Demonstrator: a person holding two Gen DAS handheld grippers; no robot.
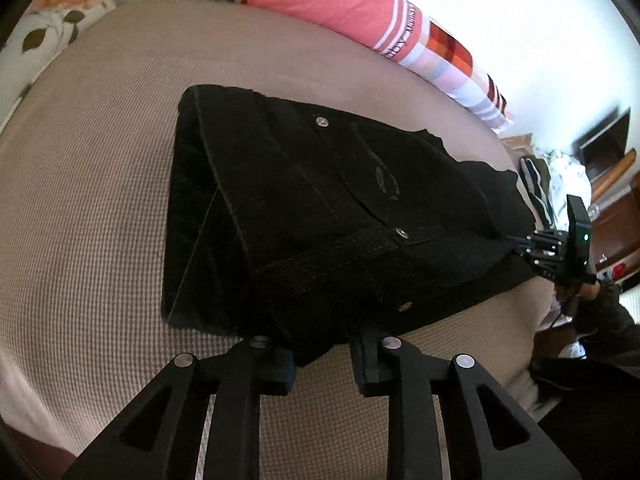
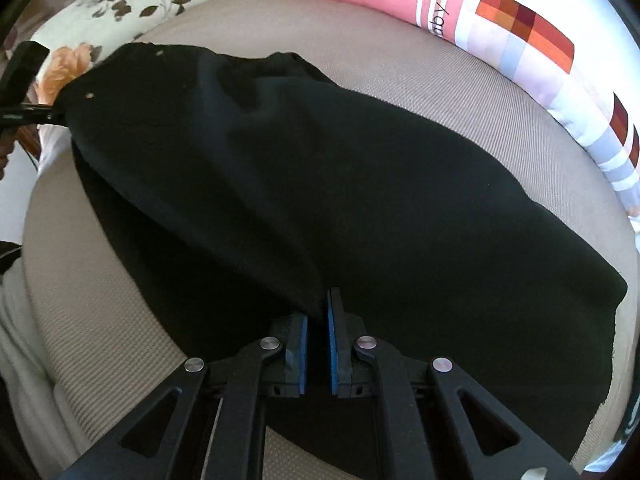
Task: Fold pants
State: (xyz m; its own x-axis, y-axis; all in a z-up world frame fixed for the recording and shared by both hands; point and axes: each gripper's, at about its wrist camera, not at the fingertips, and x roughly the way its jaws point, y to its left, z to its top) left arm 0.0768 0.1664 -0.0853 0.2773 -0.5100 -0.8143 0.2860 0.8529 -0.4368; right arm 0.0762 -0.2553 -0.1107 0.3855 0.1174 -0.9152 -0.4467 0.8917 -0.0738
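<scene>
Black pants lie folded over on a beige bed; the waistband end with metal rivets faces the left wrist view. My left gripper has its jaws around the near waistband corner, which hangs between them. In the right wrist view the pants stretch away as a lifted fold. My right gripper is shut on the fabric edge between its blue pads. The right gripper also shows at the far end in the left wrist view, pinching the cloth.
The beige bedspread surrounds the pants. A pink striped pillow lies along the far edge, and a floral pillow at the left. Furniture and clothes stand beyond the bed's right side.
</scene>
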